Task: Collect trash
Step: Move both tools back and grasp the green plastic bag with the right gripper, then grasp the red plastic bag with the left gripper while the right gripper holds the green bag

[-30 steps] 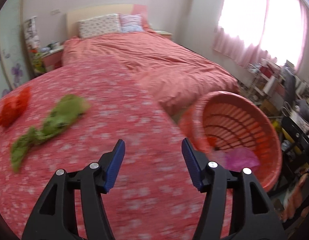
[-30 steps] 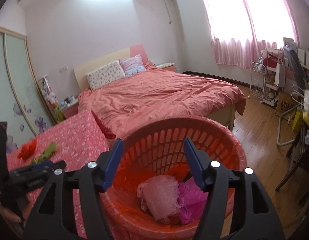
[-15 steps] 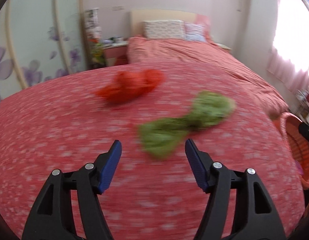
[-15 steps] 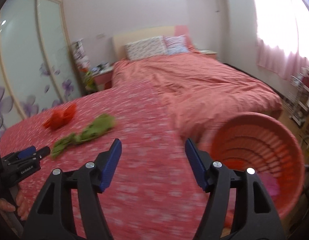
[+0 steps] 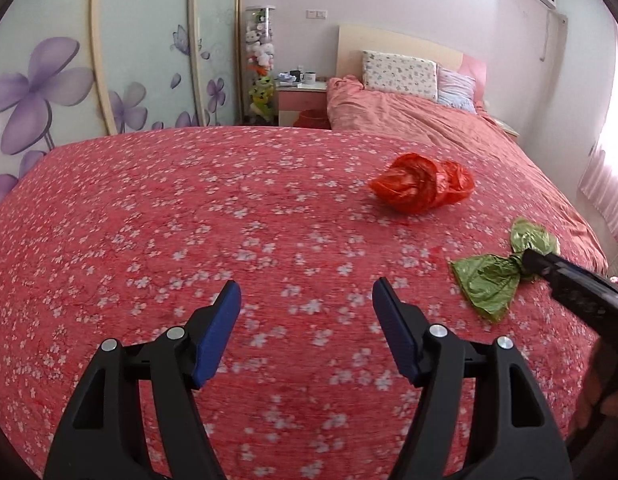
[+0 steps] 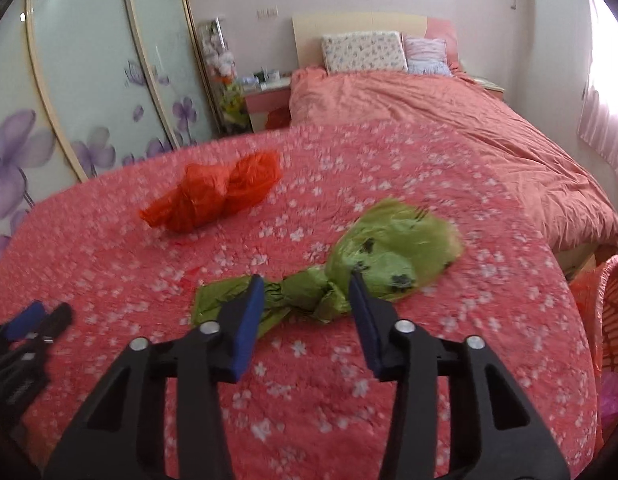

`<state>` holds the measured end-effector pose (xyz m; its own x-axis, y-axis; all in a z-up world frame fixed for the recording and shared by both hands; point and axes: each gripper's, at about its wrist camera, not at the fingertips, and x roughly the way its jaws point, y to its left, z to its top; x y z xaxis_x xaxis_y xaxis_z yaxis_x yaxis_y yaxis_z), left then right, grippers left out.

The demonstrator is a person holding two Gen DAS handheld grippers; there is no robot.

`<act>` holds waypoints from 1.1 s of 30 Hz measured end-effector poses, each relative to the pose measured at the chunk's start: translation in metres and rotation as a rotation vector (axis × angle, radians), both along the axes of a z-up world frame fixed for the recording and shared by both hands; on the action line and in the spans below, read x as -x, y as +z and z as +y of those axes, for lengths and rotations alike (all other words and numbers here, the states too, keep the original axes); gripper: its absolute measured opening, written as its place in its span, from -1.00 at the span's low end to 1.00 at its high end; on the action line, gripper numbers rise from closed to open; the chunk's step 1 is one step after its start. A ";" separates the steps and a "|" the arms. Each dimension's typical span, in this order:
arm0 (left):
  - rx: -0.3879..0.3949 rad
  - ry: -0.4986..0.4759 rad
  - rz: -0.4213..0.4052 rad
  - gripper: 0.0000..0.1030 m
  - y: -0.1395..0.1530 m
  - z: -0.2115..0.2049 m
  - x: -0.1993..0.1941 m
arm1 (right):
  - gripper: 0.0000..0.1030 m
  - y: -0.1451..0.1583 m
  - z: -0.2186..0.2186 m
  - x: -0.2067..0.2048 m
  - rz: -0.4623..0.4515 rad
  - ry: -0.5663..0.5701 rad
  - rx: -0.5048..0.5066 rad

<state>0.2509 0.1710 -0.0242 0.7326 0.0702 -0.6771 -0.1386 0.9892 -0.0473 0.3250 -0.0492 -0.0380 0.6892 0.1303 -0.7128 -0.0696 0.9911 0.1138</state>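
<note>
In the left wrist view, the left gripper [image 5: 306, 312] gaped wide and empty over open flowered tablecloth [image 5: 157, 216]; the red bag [image 5: 423, 188] lay well ahead. In the right wrist view, the right gripper [image 6: 307, 308] spread wide, straddling the green bag's [image 6: 349, 276] knotted neck, ungripped; the orange basket [image 6: 613, 320] stood past the table's right edge.

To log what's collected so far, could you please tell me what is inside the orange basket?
Only a sliver of the orange laundry basket shows at the right wrist view's edge, with something pink low inside. The rest is out of frame.
</note>
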 end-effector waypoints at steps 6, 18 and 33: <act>0.025 -0.014 0.003 0.32 0.001 0.003 -0.007 | -0.64 -0.015 -0.015 -0.007 0.081 -0.013 0.008; -0.014 -0.123 -0.018 0.69 0.018 -0.067 -0.093 | -0.68 0.000 -0.112 0.052 -0.004 -0.120 -0.045; 0.027 -0.158 0.154 0.30 -0.028 -0.073 -0.172 | -0.67 -0.001 -0.124 0.053 -0.025 -0.086 -0.078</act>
